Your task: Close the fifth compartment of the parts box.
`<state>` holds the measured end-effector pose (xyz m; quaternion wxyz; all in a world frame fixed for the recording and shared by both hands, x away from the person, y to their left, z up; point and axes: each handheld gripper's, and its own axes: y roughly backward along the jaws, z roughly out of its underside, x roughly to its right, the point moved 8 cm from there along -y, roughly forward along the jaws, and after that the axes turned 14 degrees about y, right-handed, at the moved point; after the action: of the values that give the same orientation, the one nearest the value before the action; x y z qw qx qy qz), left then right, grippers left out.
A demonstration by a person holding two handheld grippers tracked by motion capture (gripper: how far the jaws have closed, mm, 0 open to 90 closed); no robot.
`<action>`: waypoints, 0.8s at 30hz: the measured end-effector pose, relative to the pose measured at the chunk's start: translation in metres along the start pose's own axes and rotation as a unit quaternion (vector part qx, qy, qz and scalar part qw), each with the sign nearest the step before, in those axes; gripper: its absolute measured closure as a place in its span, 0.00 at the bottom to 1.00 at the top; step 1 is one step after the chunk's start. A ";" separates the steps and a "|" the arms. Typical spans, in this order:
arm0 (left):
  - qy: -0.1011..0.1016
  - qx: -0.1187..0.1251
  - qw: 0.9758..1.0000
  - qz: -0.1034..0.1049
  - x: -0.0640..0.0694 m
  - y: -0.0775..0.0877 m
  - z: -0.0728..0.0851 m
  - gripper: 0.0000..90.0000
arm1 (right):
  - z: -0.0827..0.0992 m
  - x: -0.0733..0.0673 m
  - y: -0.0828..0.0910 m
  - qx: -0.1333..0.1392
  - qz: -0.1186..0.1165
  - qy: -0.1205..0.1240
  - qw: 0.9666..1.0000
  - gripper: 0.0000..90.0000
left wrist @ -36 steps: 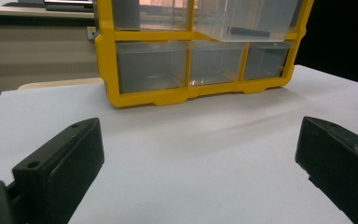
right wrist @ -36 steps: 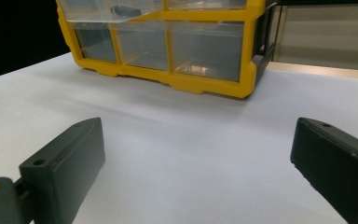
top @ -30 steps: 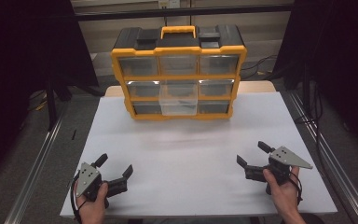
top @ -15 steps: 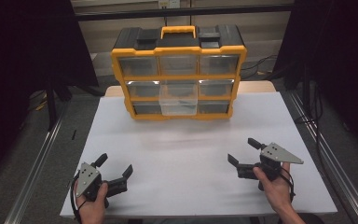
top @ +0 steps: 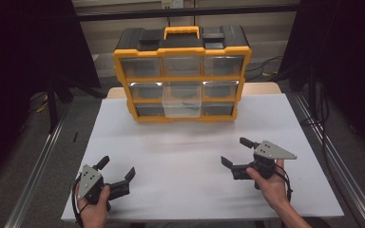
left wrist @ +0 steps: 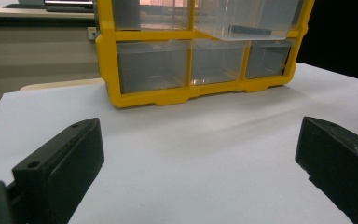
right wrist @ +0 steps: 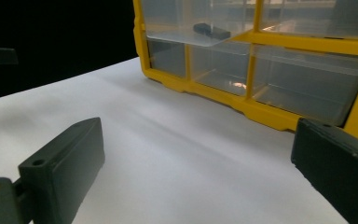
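Right tool (top: pixel 240 153): jaws spread wide, empty, held just above the white worktop (top: pixel 190 147) at its right front; against the picture of a second ago it has come inward and forward, toward the middle, and now points at the organiser (top: pixel 182 76). Left tool (top: pixel 117 170): jaws likewise spread, empty, low at the left front corner, place unchanged. Organiser: yellow frame, black top with handle, three rows of clear drawers, standing at the far edge of the worktop, well apart from both tools. Middle drawer (top: pixel 182 100): pulled out past its neighbours, open; a small dark part (right wrist: pixel 211 31) lies inside it, seen through the clear wall in the right tool's view. Judgement: the right tool's advance reads as the start of a reach for that drawer or its contents; nothing is gripped yet and most of the approach is left to make.
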<state>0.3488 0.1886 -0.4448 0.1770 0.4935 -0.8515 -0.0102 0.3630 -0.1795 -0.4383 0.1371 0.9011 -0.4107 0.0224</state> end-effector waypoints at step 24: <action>-0.003 0.004 1.000 -0.001 0.000 0.001 -0.003 0.02 | -0.025 -0.023 -0.037 0.023 -0.057 0.013 0.998 0.00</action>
<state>0.3489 0.1897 -0.4419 0.1730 0.4946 -0.8517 -0.0086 0.3778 -0.1327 -0.4259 0.1231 0.9256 -0.3561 0.0355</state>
